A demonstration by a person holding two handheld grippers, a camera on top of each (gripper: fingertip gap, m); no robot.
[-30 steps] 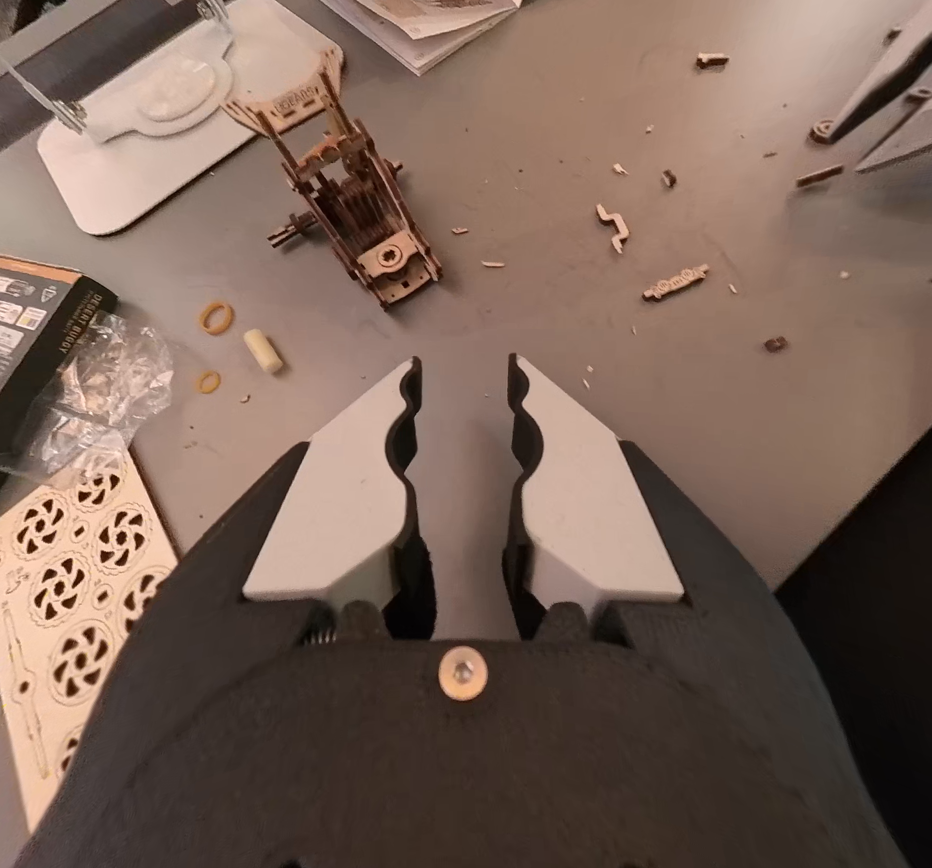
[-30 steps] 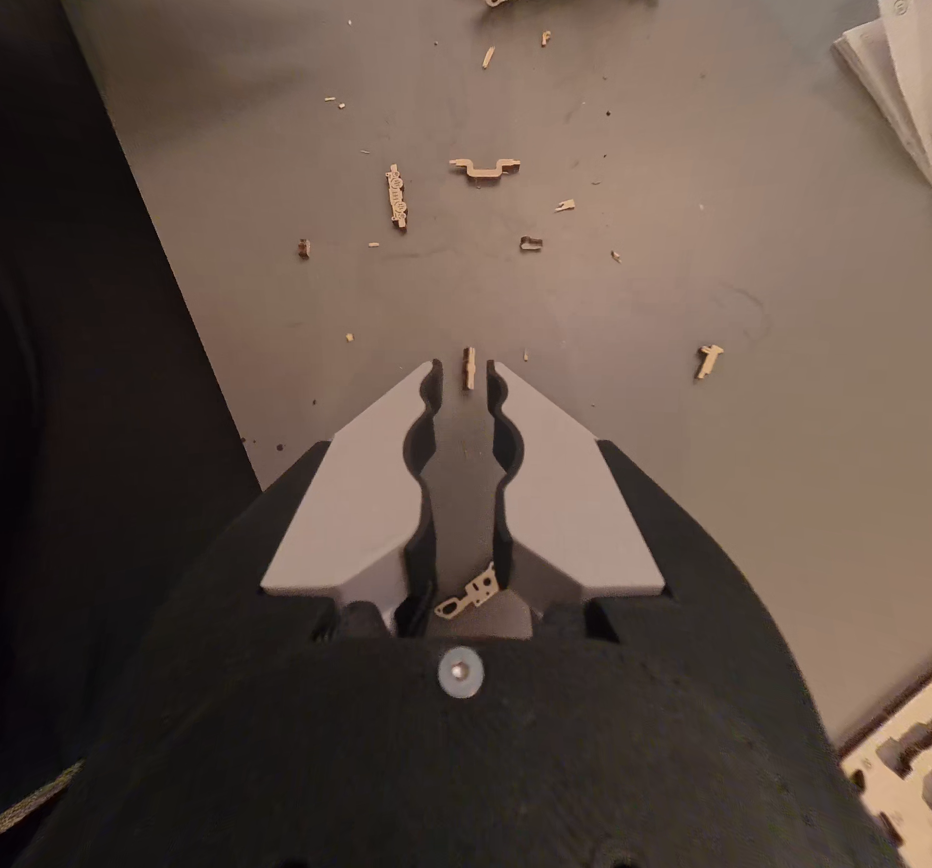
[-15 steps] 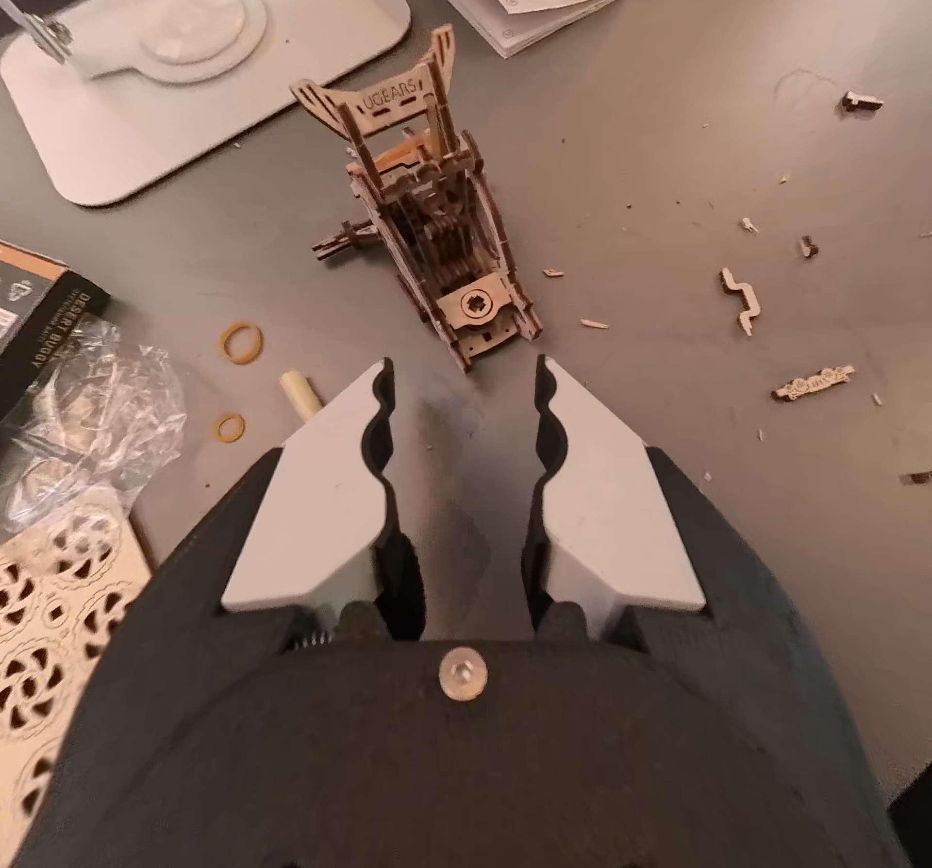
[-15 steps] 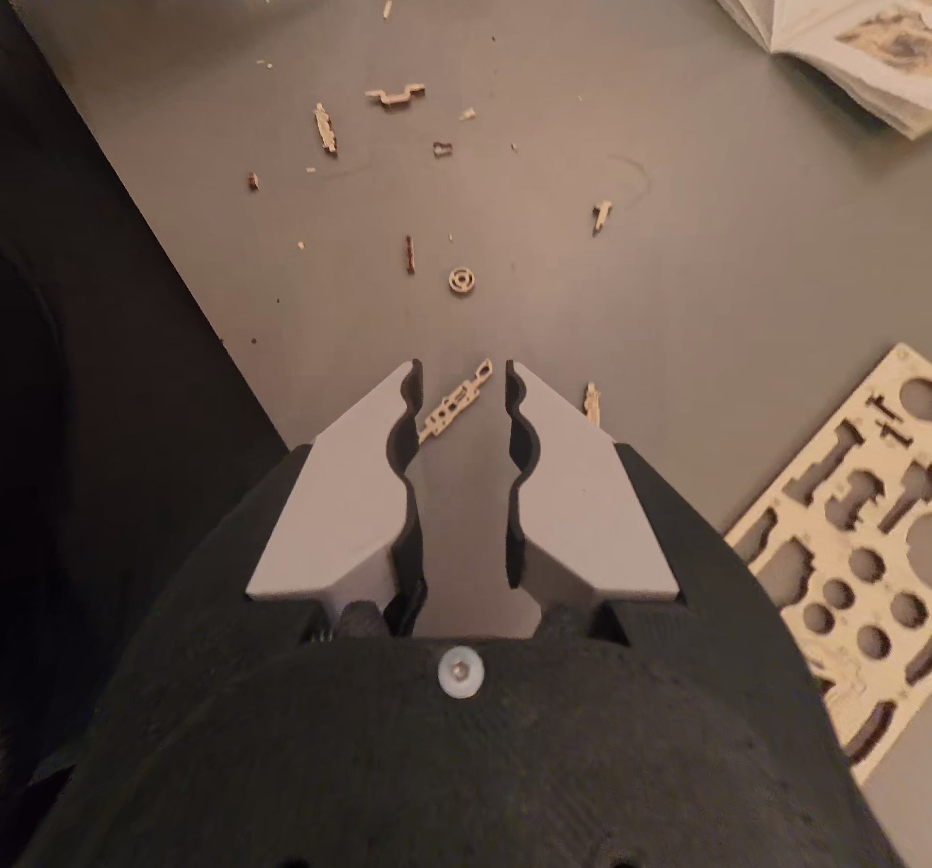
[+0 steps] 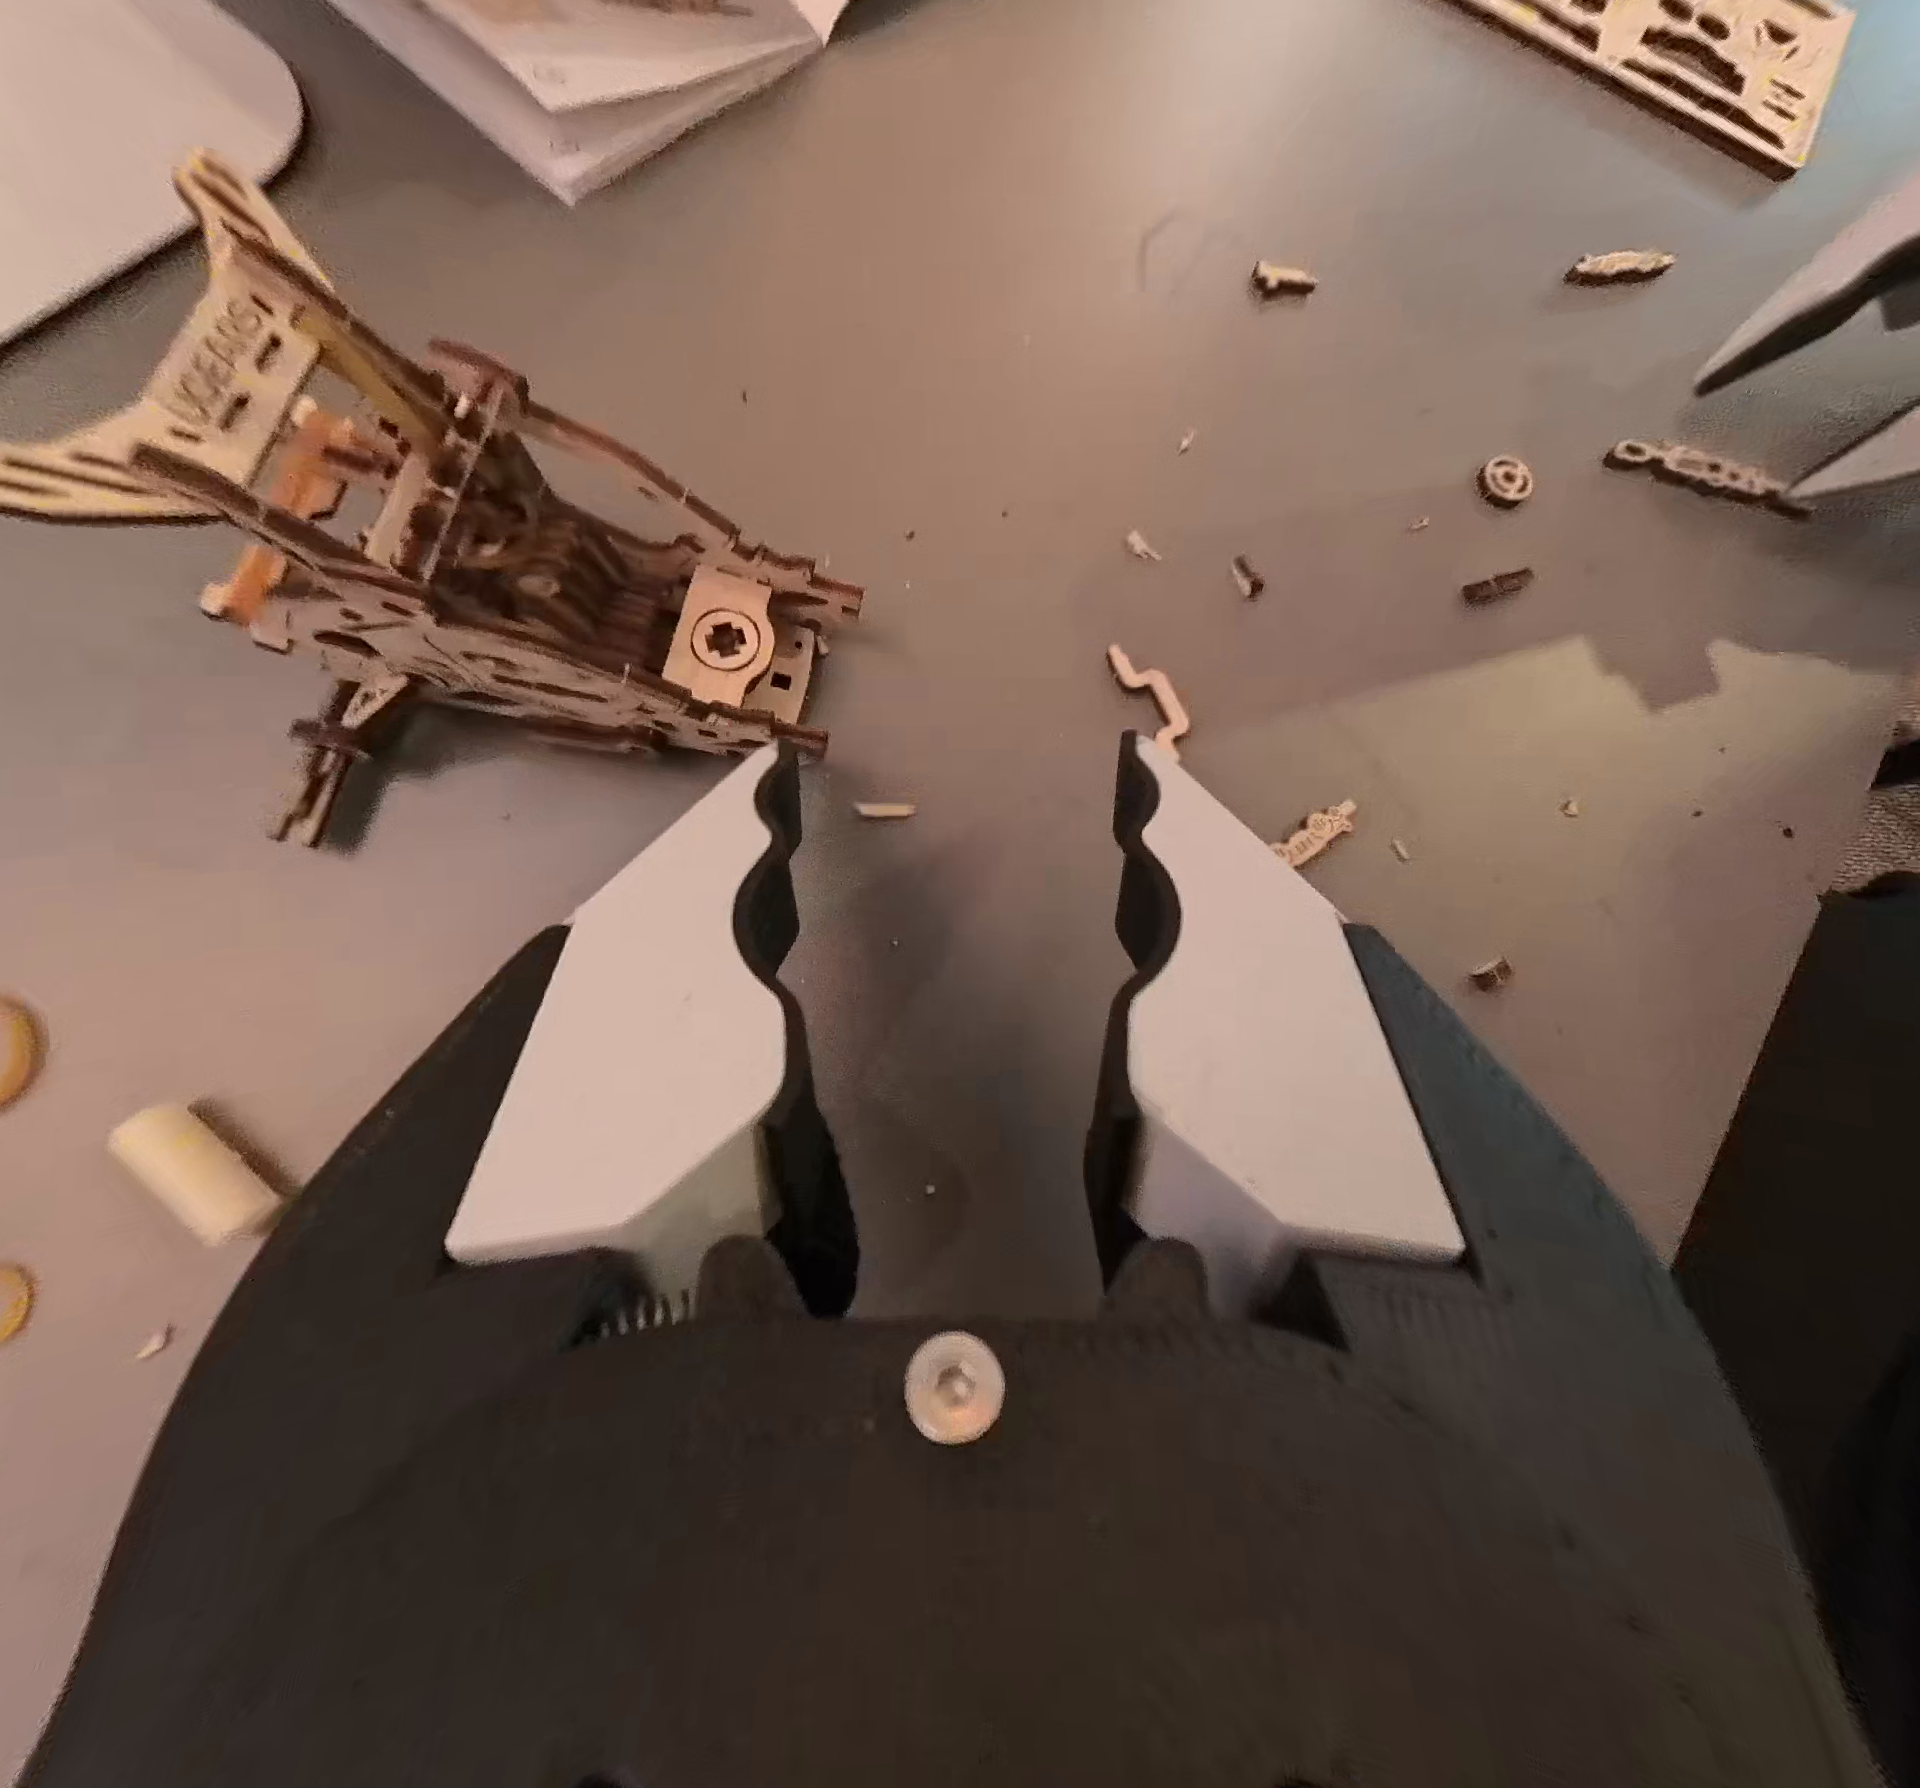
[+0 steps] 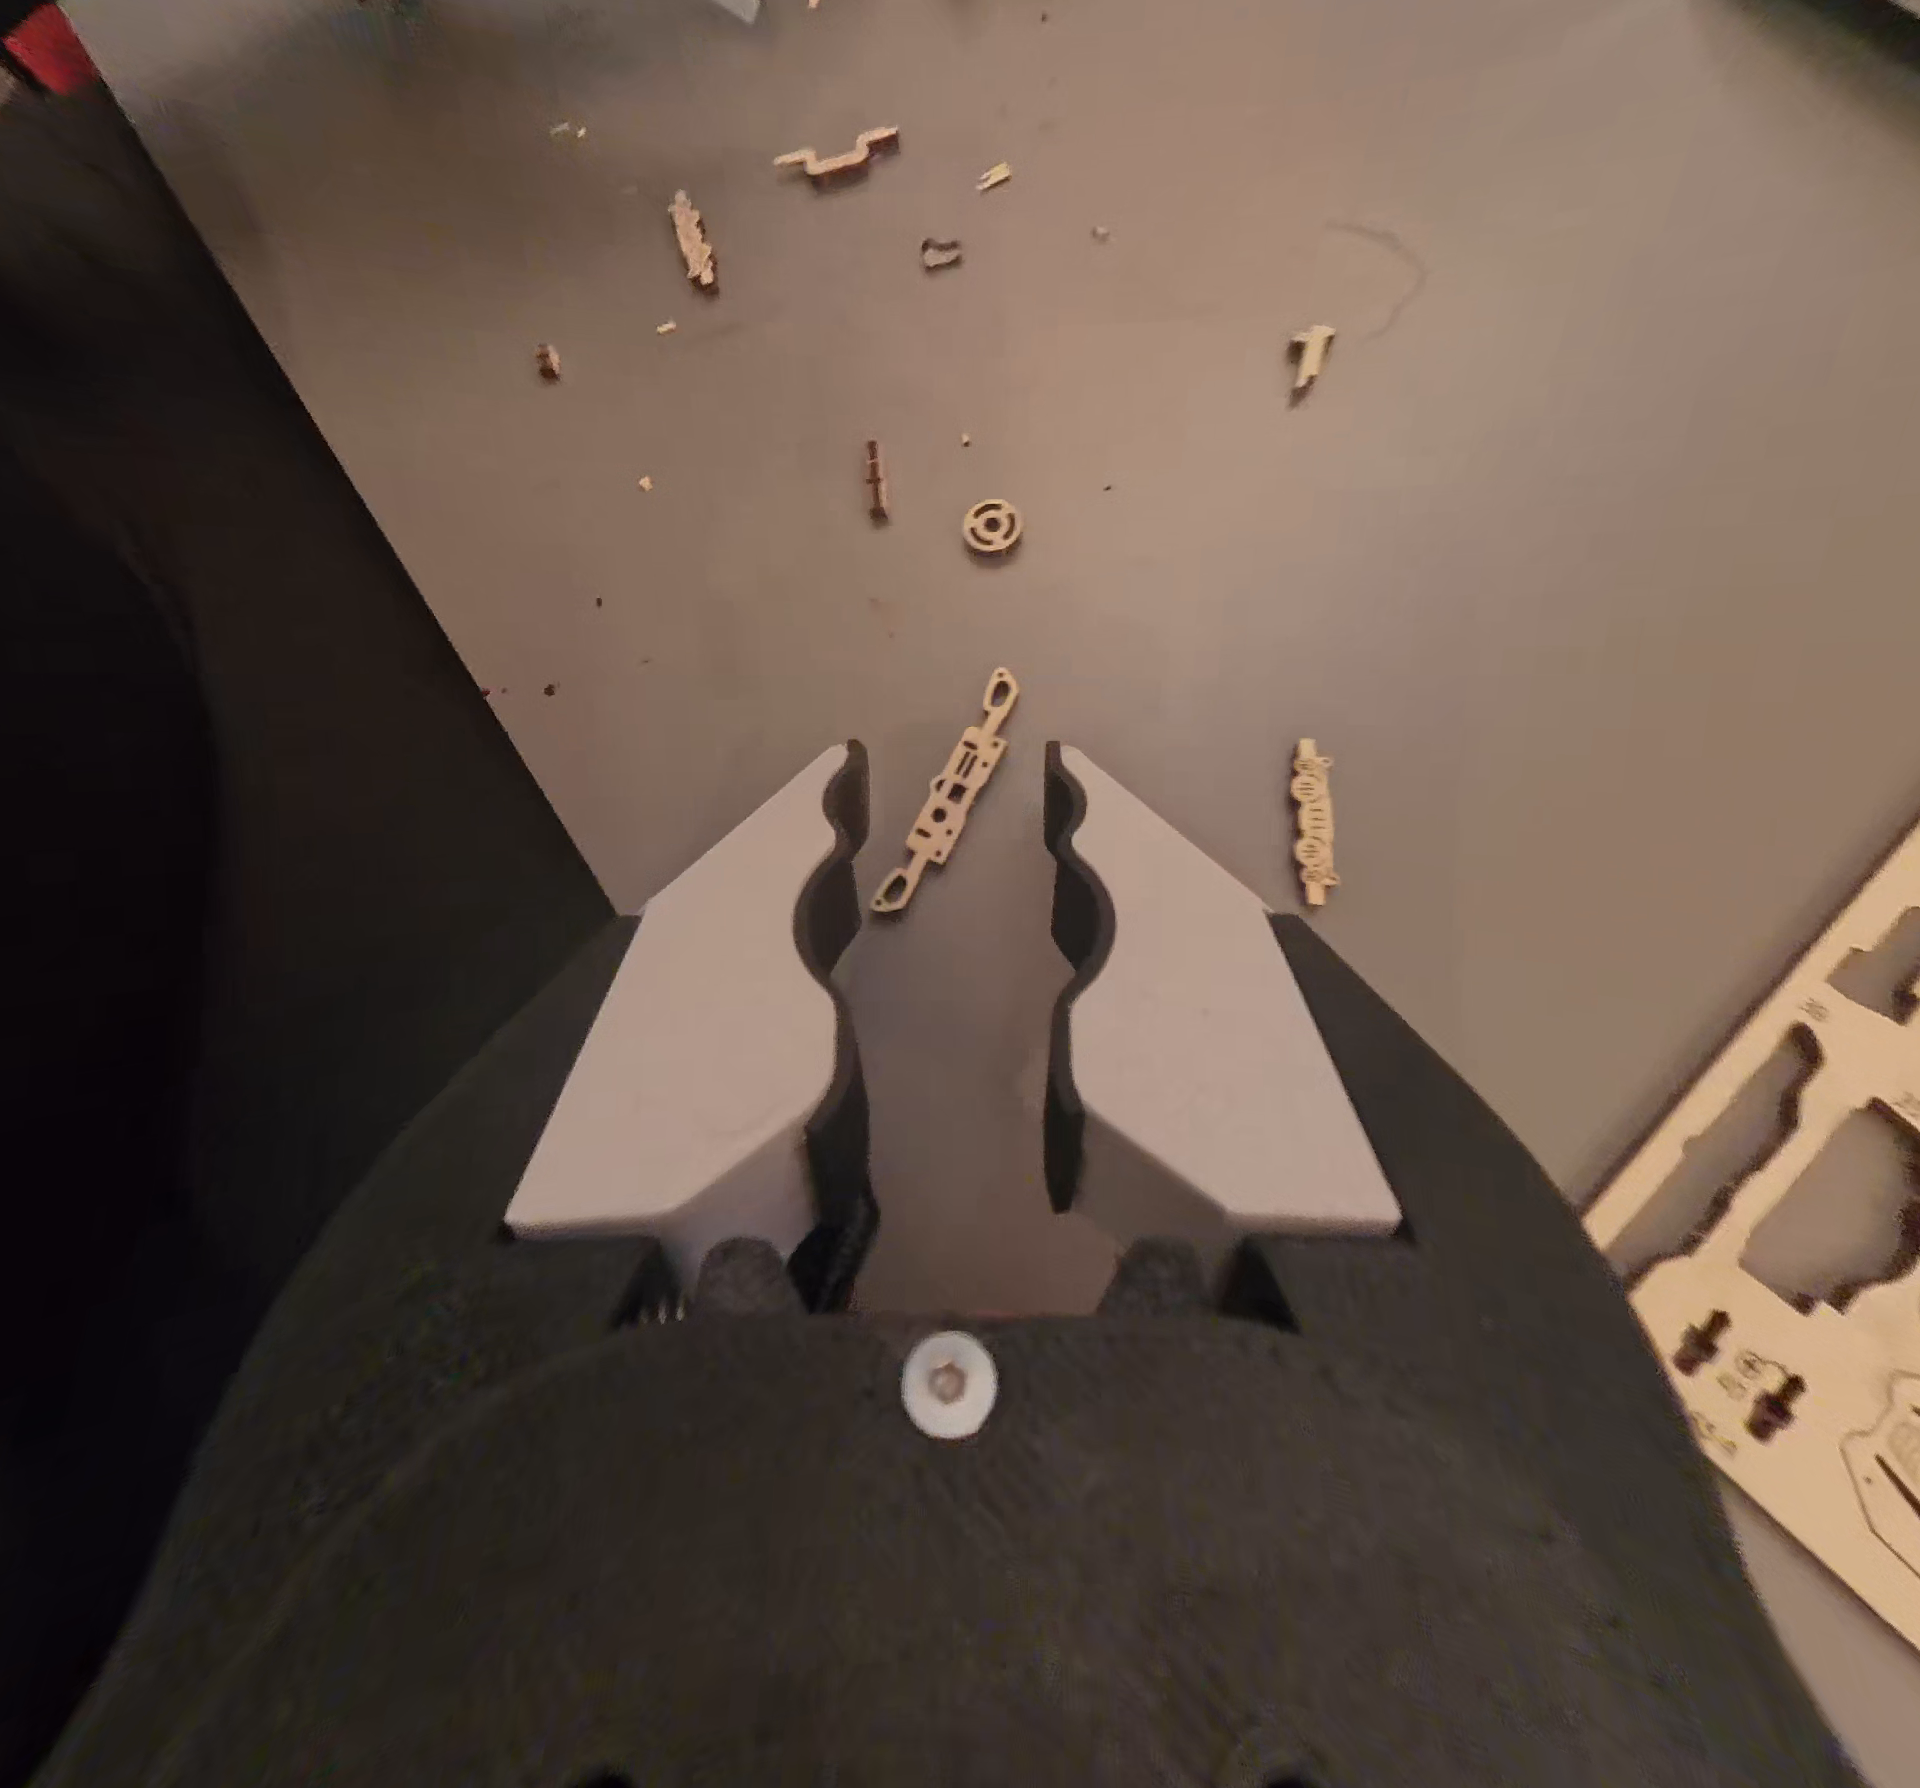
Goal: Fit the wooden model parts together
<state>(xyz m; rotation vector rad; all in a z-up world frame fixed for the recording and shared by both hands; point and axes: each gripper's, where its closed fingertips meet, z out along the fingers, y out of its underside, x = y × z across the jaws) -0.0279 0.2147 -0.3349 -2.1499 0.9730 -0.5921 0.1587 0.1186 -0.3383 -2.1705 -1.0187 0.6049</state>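
Observation:
A half-built wooden model [image 5: 447,554] lies on the grey table, left of my left gripper [image 5: 951,756], which is open and empty, its left fingertip close to the model's front corner. My right gripper [image 6: 951,762] is open and empty; a long flat slotted wooden strip [image 6: 951,793] lies on the table between its fingertips. The strip also shows at the right in the left wrist view [image 5: 1694,483], beside the right gripper's fingers [image 5: 1829,356]. A small wooden ring [image 6: 992,528] and a Z-shaped piece [image 6: 842,159] lie farther out.
An open instruction booklet [image 5: 623,3] and a punched-out wooden sheet [image 5: 1600,3] lie at the back. Another punched sheet [image 6: 1787,1167] is at my right gripper's right. A white cylinder [image 5: 192,1172], rubber rings [image 5: 12,1047], and many wood scraps dot the table. The table edge [image 6: 416,533] runs on the left. There is about 20 cm between the tips of the two grippers.
My left gripper has opened wider and swung right, so the model now sits to its left. My right gripper has moved forward a little over the slotted strip, which now lies between its fingers.

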